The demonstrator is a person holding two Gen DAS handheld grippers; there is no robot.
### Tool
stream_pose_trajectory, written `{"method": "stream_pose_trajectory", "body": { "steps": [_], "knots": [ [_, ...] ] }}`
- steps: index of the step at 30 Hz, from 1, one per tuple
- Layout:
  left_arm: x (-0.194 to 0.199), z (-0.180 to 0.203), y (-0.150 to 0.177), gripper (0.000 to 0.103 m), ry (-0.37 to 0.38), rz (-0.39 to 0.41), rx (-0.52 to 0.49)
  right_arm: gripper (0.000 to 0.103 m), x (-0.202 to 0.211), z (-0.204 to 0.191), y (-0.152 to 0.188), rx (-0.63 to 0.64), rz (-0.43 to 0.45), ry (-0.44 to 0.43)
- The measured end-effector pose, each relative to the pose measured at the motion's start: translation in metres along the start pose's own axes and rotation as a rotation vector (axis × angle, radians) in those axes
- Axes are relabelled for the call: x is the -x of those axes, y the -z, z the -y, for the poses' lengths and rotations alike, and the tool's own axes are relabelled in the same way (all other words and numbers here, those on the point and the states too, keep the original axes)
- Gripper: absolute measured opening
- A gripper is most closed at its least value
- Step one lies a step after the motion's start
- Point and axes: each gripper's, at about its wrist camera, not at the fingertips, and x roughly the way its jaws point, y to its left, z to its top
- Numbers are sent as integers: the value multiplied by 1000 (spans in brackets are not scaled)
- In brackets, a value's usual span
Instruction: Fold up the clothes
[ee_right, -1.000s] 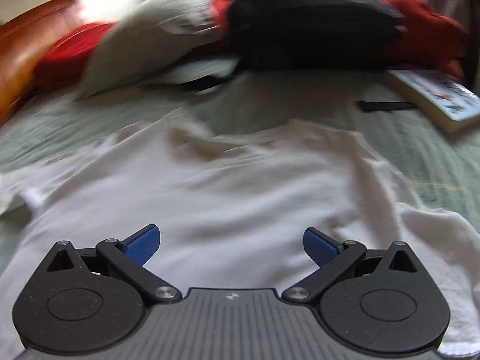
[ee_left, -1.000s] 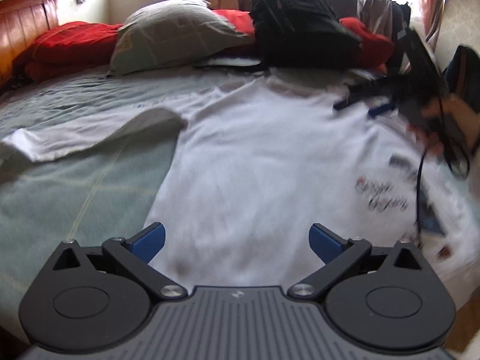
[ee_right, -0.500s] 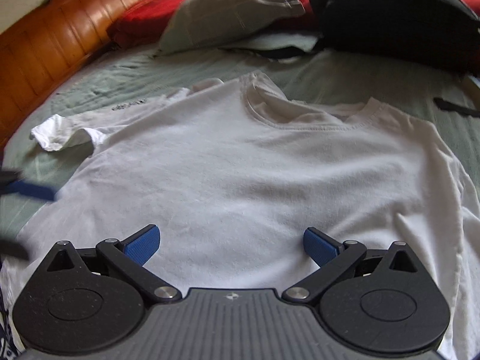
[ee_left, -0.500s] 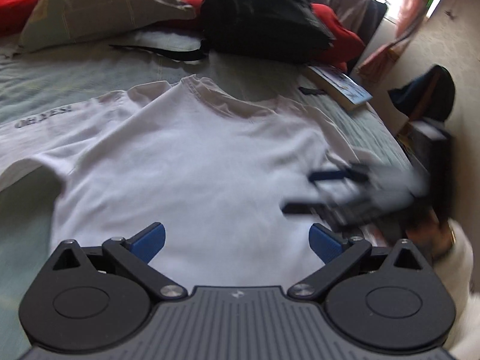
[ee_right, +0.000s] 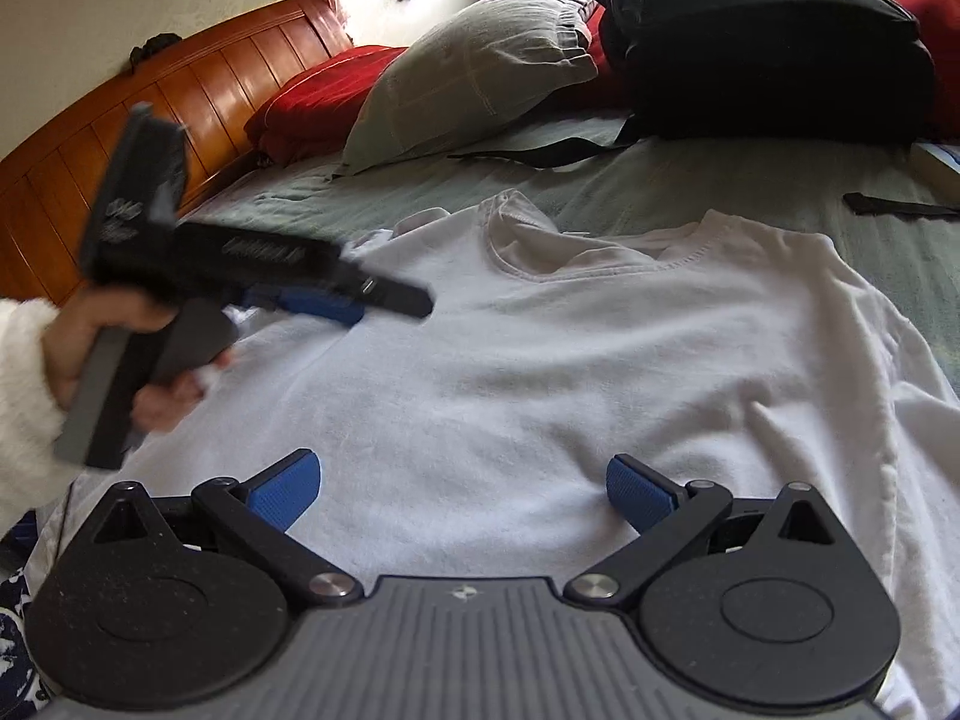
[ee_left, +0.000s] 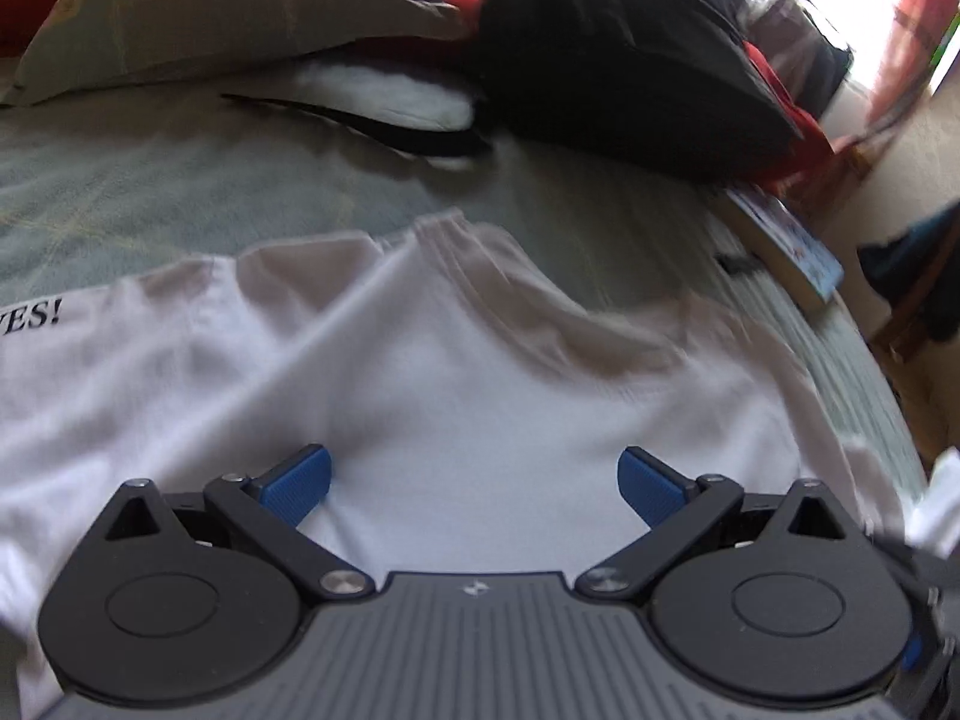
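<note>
A white T-shirt point(ee_left: 492, 408) lies spread flat on the green bedspread point(ee_left: 180, 180), collar point(ee_right: 576, 246) toward the pillows. My left gripper point(ee_left: 474, 477) hovers open over the shirt's upper chest, nothing between its blue pads. In the right wrist view the same left gripper point(ee_right: 384, 300) shows from the side, held by a hand point(ee_right: 108, 354) in a white fuzzy sleeve, above the shirt's left shoulder. Lower down over the T-shirt point(ee_right: 540, 396) my right gripper point(ee_right: 459, 486) is open with nothing in it.
A grey-green pillow point(ee_right: 480, 60), red bedding point(ee_right: 318, 102) and a black backpack point(ee_right: 762, 36) sit at the head of the bed. A book point(ee_left: 786, 246) and a small black item point(ee_right: 894, 204) lie at the right. A wooden headboard point(ee_right: 150, 114) runs along the left.
My left gripper has moved forward toward the collar and its view is blurred. The right view has swung left; the left gripper has come into it from the left edge.
</note>
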Motion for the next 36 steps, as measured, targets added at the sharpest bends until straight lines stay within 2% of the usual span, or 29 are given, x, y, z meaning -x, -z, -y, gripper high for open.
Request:
{"method": "stream_pose_trajectory", "body": {
  "steps": [3,7,10,12,13,16,18,20,22,25,28,36],
  "knots": [
    [5,2,-4,101,17,-6,8,103,0,2,0,-6,1,-4],
    [10,5,13,101,143,-39,-28,103,0,2,0,-8,3,-2],
    [4,8,18,102,134,-33,-172,103,-1,1,1,-3,3,4],
    [0,9,11,102,118,-54,-213,103,-1,0,1,2,2,8],
    [-1,10,8,102,112,-65,-224,103,-1,0,1,4,2,8],
    [0,8,-5,101,124,-113,-166,103,-1,0,1,7,3,10],
    [8,10,-10,99,114,-112,-210,103,-1,0,2,7,4,8],
    [20,8,-16,99,100,-77,-258,103,0,1,2,4,5,5],
    [30,-5,-27,99,76,-39,-244,103,0,1,2,2,6,3],
    [38,-38,-48,99,21,18,-166,103,-1,2,1,-1,6,1],
    [34,-69,-63,91,-33,33,-66,103,-1,2,1,-5,7,-3],
    [62,-94,-32,90,-4,52,40,103,-2,6,1,-16,10,-17]
  ]
}}
